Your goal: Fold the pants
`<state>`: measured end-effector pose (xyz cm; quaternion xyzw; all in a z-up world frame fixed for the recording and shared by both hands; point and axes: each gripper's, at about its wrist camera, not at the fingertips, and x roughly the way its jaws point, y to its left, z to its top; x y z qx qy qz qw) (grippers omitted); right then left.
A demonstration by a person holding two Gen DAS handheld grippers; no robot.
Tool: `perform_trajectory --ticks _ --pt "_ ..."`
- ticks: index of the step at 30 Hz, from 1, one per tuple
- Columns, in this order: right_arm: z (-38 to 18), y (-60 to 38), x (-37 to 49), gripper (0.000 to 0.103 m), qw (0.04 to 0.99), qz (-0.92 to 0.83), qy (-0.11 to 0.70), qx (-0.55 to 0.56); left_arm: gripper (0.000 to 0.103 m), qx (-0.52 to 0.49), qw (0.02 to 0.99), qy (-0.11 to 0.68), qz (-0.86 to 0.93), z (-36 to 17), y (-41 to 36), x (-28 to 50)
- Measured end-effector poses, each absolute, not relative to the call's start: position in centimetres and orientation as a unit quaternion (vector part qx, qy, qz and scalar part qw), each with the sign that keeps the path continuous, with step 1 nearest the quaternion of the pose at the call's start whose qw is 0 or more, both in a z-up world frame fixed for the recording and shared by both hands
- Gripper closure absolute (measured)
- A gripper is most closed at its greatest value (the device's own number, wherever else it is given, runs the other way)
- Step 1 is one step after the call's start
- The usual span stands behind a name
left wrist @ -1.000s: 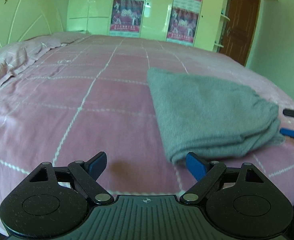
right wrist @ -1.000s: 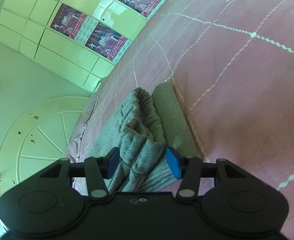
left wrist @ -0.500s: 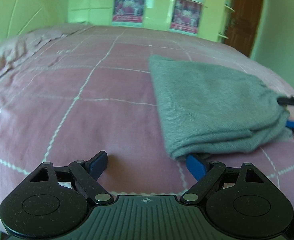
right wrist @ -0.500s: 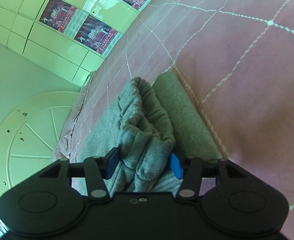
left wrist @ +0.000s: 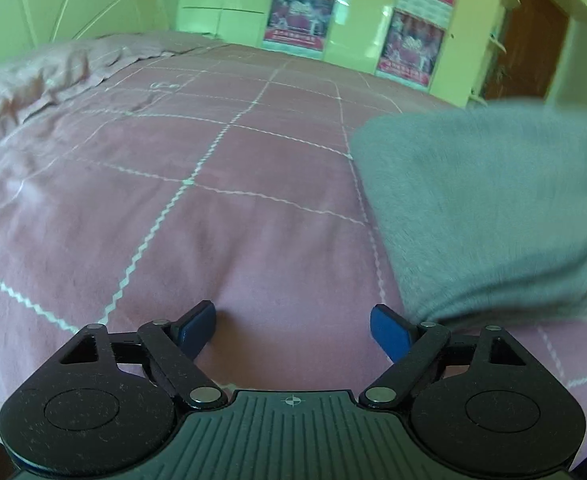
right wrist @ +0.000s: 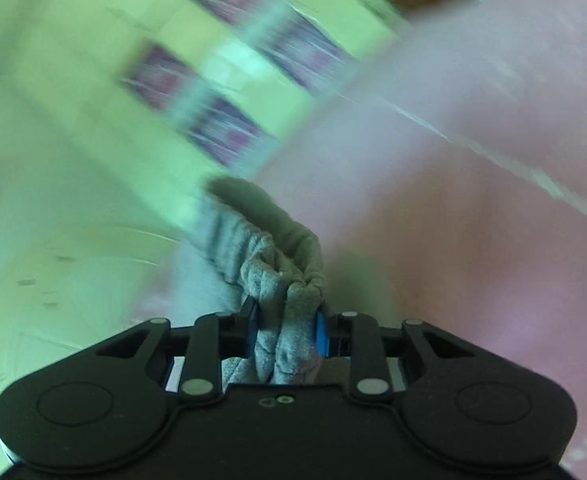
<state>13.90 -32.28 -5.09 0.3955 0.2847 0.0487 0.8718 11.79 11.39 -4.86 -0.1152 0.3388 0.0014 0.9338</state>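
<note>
The grey pants lie folded on the pink bed at the right of the left wrist view, their far edge lifted and blurred. My left gripper is open and empty, low over the bedcover, its right fingertip beside the pants' near corner. My right gripper is shut on a bunched end of the pants and holds it up off the bed. The right wrist view is blurred by motion.
The pink checked bedcover fills the near and left area. A rumpled pillow or sheet lies at the far left. Green wardrobe doors with posters stand beyond the bed, and a brown door at the far right.
My right gripper has shut on the bunched end of the pants and swung it up fast. The left gripper has moved forward and down beside the pants' corner, still open.
</note>
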Motion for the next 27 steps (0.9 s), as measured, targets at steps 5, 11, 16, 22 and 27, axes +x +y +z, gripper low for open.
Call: perform_trajectory --ticks 5,11,16,22,27 --pt "-7.4 -34.0 13.6 0.079 0.852 0.075 0.294 0.426 0.019 -0.112 0.934 0.339 0.004 -5.0 11.4 11.9" --pt "-6.8 -33.7 14.1 0.077 0.852 0.077 0.301 0.421 0.019 -0.073 0.943 0.323 -0.032 -3.7 9.7 10.1" --pt "-7.2 -33.1 13.8 0.072 0.850 0.080 0.300 0.426 0.018 -0.030 0.938 0.341 -0.055 -4.2 7.8 11.7" --pt "-6.3 -32.3 13.7 0.078 0.875 0.075 0.294 0.378 0.018 -0.043 0.953 0.299 -0.014 -4.4 7.7 11.4" --pt "-5.3 -33.3 13.3 0.075 0.871 0.082 0.293 0.386 0.017 -0.072 0.944 0.321 -0.042 -3.8 9.4 11.3"
